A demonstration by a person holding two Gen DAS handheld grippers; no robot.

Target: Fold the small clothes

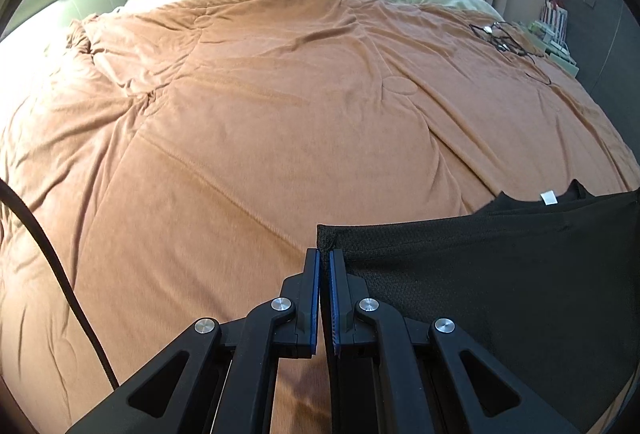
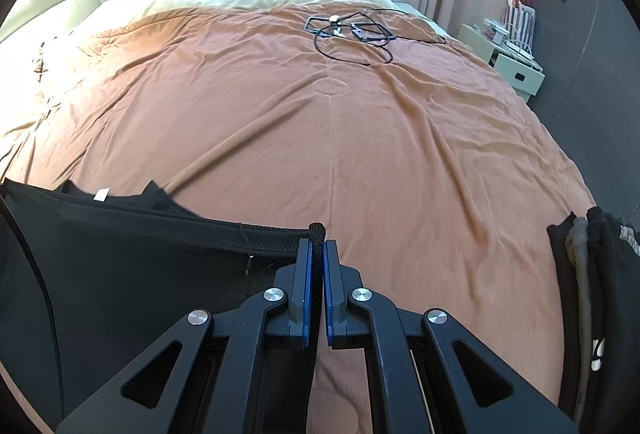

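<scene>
Two grippers are pinching one black garment [image 1: 500, 274] by opposite ends of its hemmed edge: the left gripper [image 1: 324, 258] is clamping the left corner, the right gripper [image 2: 316, 248] the right one. That edge is stretching taut between them above the orange quilt [image 1: 260, 122], while the cloth's far part, with its white label [image 1: 548, 197], is lying on the bed. Doing this well probably means keeping both corners level and equally tensioned, then laying the edge down squarely, well apart from the cables [image 2: 352, 30] farther up the bed.
</scene>
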